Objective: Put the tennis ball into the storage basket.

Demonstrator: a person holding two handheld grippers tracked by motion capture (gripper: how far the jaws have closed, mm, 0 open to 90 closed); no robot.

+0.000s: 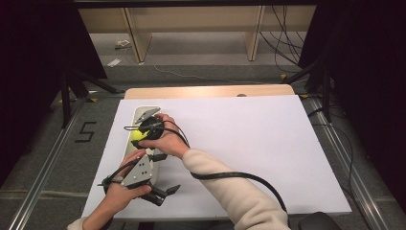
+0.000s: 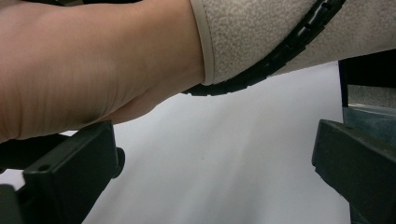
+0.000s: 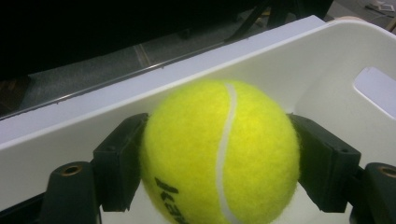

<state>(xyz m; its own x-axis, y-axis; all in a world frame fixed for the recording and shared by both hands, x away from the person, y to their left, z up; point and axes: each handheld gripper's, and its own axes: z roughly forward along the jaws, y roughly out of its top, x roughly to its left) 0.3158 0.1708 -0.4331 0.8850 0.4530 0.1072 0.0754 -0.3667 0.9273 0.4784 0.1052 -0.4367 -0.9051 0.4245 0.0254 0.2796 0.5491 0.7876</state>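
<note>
We work on a white table [image 1: 268, 143] whose bare surface stretches away to the right of both claws. At its left side lies a long white tray [image 3: 327, 70], and our right gripper [image 1: 140, 136] reaches down into it, the tray's wall rising just behind and beside the jaws in the right gripper view. Our right forearm, in a cream sleeve [image 1: 230, 187], crosses over in front of our left hand to get there.

The left gripper [image 1: 165, 193] sits near the table's front edge, just beside the near end of the tray. Its jaws stand wide apart with nothing but bare table between them, so it is idle.

Smallest is the yellow tennis ball [image 3: 219, 151]. It sits squarely between the right gripper's jaws, both pads pressed on its felt, one on either side. So the right gripper is clamped on the ball, inside the tray.

We judge the work to be at the tray end of a carry: the ball is within the tray's walls but not yet free of the claw. Whether it rests on the tray floor we cannot tell. What is left, as we see it, is to spread the jaws and lift the right gripper out of the tray.
</note>
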